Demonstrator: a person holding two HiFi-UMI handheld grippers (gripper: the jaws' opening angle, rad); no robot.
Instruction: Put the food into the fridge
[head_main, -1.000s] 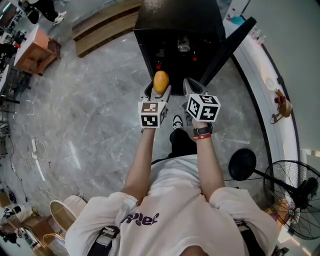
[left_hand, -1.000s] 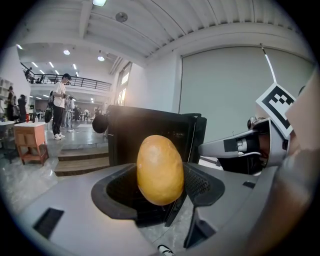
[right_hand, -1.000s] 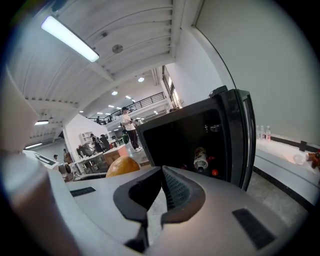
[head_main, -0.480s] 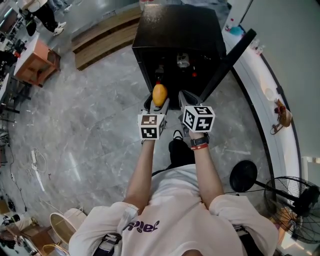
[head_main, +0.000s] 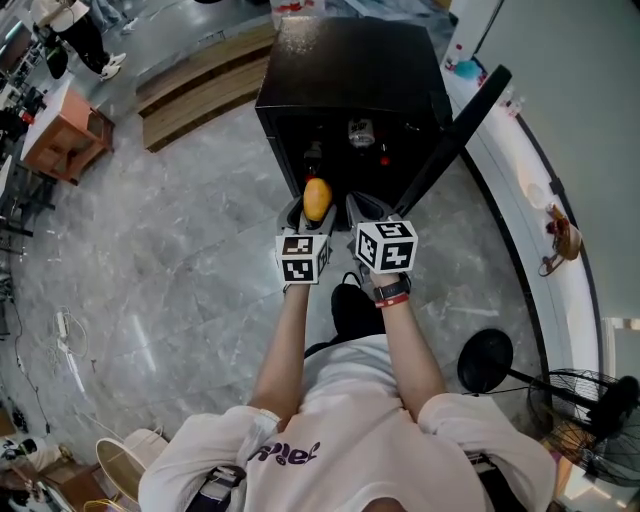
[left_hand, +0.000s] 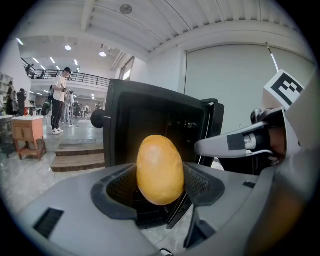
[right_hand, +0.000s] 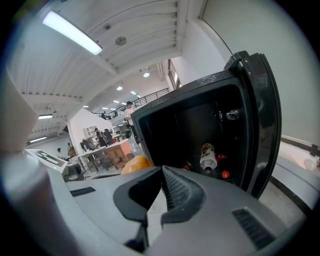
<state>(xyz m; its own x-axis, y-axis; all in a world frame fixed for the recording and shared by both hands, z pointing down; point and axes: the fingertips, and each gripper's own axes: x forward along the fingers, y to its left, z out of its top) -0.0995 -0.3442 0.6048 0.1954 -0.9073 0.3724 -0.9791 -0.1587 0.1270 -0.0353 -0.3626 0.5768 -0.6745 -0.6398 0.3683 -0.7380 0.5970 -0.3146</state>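
Observation:
A yellow-orange oval fruit (head_main: 316, 197) sits upright between the jaws of my left gripper (head_main: 313, 210), which is shut on it. In the left gripper view the fruit (left_hand: 160, 170) fills the gap of the left gripper (left_hand: 160, 186). A black mini fridge (head_main: 350, 60) stands open straight ahead, its door (head_main: 455, 130) swung out to the right. Inside lie a bottle (right_hand: 207, 156) and small red items. My right gripper (head_main: 362, 206) hangs beside the left one, shut and empty, its jaws (right_hand: 162, 186) meeting at the tips.
Wooden steps (head_main: 200, 65) lie left of the fridge, and an orange table (head_main: 60, 130) stands farther left. A white curved counter (head_main: 540, 200) runs along the right. A floor fan (head_main: 595, 420) and a round black base (head_main: 485, 358) stand at lower right. People stand far off.
Both grippers have come closer to the open fridge, and more of its inside shows. The fruit stays held in the left gripper; the right stays shut.

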